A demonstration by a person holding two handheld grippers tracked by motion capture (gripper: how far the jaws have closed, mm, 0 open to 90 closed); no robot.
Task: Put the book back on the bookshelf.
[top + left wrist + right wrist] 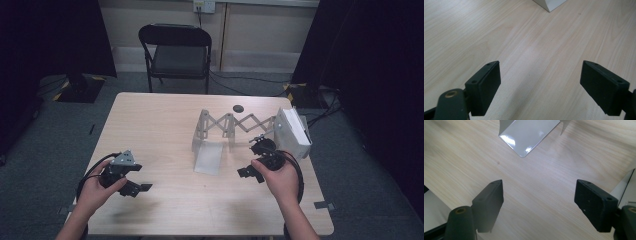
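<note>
A white folding scissor-lattice rack (235,125) stands stretched across the table's right half, with a flat white panel (209,157) sloping down from its left end and a white block (294,132) at its right end. My right gripper (248,173) hovers just in front of the rack, open, with bare wood between its jaws; its own view shows the glossy panel (529,135) ahead. My left gripper (140,188) sits low at the table's front left, open and empty, over bare wood, with a white corner of the panel (550,4) at the top of its view.
The light wooden table (160,125) has a small dark round spot (238,108) near its far edge. A black folding chair (176,52) stands behind the table. Dark curtains hang left and right, and cables run over the grey carpet.
</note>
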